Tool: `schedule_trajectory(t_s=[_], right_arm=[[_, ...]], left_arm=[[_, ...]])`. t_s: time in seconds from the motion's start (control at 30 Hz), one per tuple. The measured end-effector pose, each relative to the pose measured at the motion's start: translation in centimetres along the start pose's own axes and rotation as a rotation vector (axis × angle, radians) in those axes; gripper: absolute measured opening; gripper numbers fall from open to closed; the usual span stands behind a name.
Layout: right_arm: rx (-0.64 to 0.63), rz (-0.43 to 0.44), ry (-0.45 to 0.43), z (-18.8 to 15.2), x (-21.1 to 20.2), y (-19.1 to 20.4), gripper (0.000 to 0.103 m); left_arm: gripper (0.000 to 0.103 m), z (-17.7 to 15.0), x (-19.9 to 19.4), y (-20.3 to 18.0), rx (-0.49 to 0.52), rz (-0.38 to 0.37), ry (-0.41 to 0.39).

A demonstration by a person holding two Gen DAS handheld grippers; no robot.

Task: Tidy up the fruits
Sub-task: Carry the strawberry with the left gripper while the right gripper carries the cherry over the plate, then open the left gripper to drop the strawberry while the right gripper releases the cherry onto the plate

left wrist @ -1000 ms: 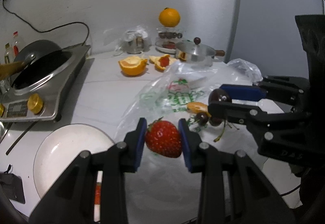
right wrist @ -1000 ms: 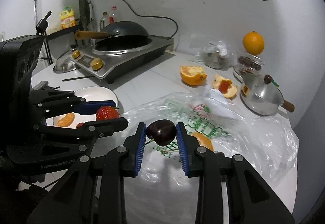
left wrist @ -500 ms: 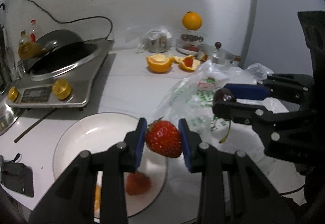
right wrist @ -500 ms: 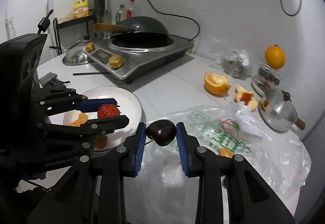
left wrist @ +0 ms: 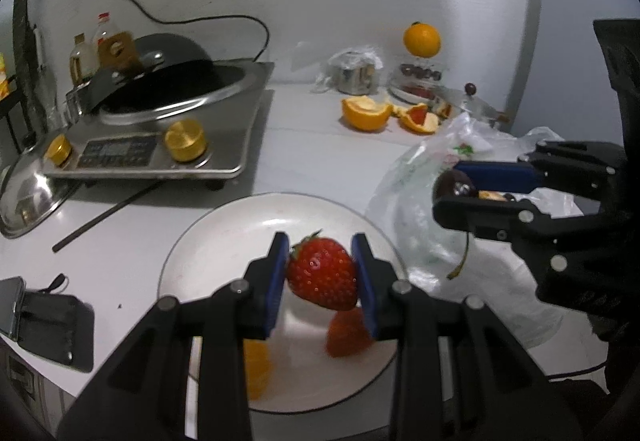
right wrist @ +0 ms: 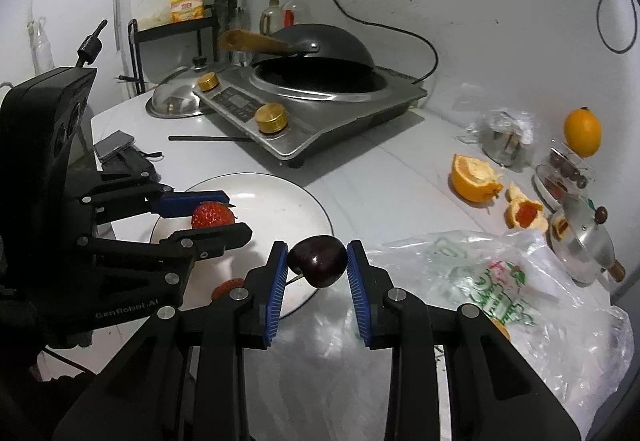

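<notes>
My left gripper is shut on a red strawberry and holds it above the white plate. On the plate lie another strawberry and an orange segment. My right gripper is shut on a dark cherry with its stem, held over the plate's right edge. The left gripper with its strawberry shows in the right wrist view, and the right gripper with the cherry in the left wrist view.
A clear plastic bag with fruit pieces lies right of the plate. An induction cooker with a wok stands at the back left. Cut oranges, a whole orange, a small pot, a chopstick and a phone lie around.
Both grippers have moved left with their fruit. The strawberry is now over the middle of the plate, and the cherry has come from the bag to the plate's right edge.
</notes>
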State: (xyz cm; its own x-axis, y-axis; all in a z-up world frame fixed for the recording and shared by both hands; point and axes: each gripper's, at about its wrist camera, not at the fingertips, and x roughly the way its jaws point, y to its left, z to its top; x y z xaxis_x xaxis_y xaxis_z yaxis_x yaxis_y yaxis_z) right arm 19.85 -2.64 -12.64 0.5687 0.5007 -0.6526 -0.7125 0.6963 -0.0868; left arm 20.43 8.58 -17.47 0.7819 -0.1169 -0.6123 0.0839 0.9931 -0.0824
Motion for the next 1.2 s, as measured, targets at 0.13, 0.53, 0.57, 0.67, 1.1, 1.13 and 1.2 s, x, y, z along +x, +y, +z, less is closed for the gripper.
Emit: schedule_trajectory(t_s=[0.13,0.53,0.57,0.67,1.1,1.13,1.2], right_arm=[[-0.007,0.012,0.017,0.1,1.0,0.7,0.032],[0.01,0.043,0.084,-0.5,4.8,1.7,0.032],[0.011,0.043,0.089,-0.6,5.1,1.7,0.032],[0.015,0.045,0.102,-0.7,5.9,1.7,0.032],[0.035,0.048,0.132,-1.5,7.3,1.0,0.032],[0.038,0.048,0.132,-1.5,7.3,0.9,0.032],[0.046,0.051,0.13,-1.5,7.2,0.7,0.032]], left_arm=[[0.033,-0.4,0.4,1.4,-0.018,0.01,0.011],[0.033,-1.4,2.0,3.5,-0.036,0.004,0.053],[0.033,-1.5,2.2,3.5,-0.035,-0.002,0.056],[0.033,-1.5,2.6,3.3,-0.03,-0.018,0.06],[0.033,-1.7,4.5,2.4,-0.023,-0.047,0.114],[0.034,-1.7,4.5,2.4,-0.027,-0.047,0.118],[0.034,-1.7,4.6,2.4,-0.032,-0.045,0.126]])
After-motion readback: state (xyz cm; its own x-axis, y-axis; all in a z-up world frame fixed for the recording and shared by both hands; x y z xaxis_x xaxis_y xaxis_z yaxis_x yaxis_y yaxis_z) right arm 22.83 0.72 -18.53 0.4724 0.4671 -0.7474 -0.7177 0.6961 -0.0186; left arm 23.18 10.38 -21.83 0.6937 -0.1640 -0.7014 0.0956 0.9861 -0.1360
